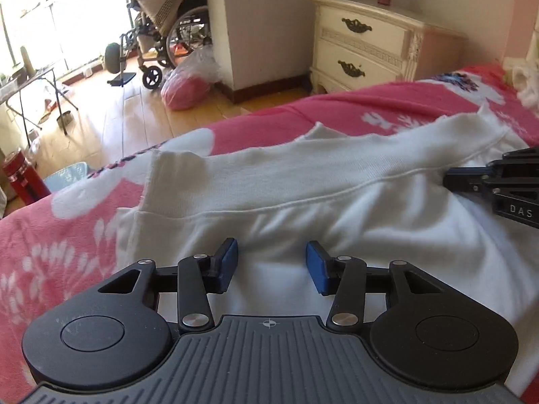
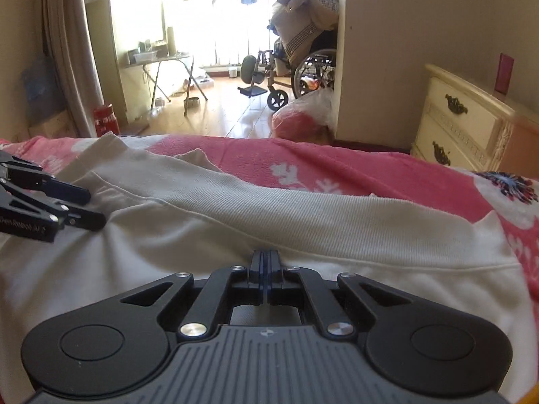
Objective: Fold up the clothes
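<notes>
A white knit sweatshirt with a broad ribbed hem band lies spread across a pink fleece blanket patterned with white flowers on a bed, its fold apparently only begun. The ribbed band runs slantwise across the far edge of the garment, and the body cloth below it is rumpled into soft ridges, not smoothed flat; no tidy, stacked fold shows anywhere in either wrist view.

The left gripper hovers low over the body cloth near the band, its blue-padded fingers apart with only fabric beneath them and nothing pinched. The right gripper has its jaws pressed together at the seam under the band; whether a fold of fabric is caught between the tips cannot be told, as the closed fingers hide the spot.

Sleeves and collar lie outside both views, so how much has been turned in is uncertain. Judged from the loose lie of the cloth, smoothing, folding the sides and halving the garment all remain.

A cream two-drawer nightstand stands beyond the bed.
</notes>
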`<state>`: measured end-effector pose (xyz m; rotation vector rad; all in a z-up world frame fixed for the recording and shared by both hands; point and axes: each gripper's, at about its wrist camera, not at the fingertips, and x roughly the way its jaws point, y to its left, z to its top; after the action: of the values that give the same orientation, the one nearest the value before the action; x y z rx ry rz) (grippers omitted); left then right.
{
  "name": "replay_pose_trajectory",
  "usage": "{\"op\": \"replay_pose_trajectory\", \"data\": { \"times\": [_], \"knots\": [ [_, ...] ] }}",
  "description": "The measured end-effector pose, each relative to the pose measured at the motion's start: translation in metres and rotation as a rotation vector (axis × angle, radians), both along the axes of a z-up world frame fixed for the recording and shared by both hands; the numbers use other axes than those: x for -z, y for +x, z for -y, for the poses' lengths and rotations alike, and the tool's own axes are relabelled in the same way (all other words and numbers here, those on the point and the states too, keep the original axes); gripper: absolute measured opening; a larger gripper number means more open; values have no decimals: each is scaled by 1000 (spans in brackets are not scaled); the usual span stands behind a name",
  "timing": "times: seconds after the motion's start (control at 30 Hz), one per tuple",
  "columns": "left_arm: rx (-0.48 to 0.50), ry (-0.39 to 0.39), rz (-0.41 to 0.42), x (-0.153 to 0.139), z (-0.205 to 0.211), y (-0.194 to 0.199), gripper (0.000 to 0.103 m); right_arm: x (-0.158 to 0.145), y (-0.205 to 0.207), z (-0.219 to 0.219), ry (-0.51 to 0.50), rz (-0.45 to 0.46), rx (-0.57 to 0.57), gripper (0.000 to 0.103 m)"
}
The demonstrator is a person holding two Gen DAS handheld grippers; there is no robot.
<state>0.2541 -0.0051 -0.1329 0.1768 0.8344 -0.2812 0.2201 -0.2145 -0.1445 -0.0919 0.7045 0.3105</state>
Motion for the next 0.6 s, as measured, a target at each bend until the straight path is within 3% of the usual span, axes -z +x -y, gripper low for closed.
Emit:
{"op": "replay_pose_trajectory", "data": {
  "times": [0.1, 0.17, 0.3, 0.5, 0.6],
  "knots": [
    [1, -27, 48, -15, -6, -2, 46, -13, -1, 7, -17, 34, 30, 0],
    [-10, 28, 66, -13, -6, 6, 46, -7, 7, 19, -34, 19, 79, 0],
    [-62, 55, 24, 6, -9, 26, 50, 10, 21, 37, -2, -5, 114, 0],
    [-47, 48, 79, -14, -4, 19, 49, -13, 18, 42, -29, 38, 149, 0],
    [-49, 120, 75, -3, 2, 33, 50, -1, 34, 54, -52, 3, 195, 0]
  ]
}}
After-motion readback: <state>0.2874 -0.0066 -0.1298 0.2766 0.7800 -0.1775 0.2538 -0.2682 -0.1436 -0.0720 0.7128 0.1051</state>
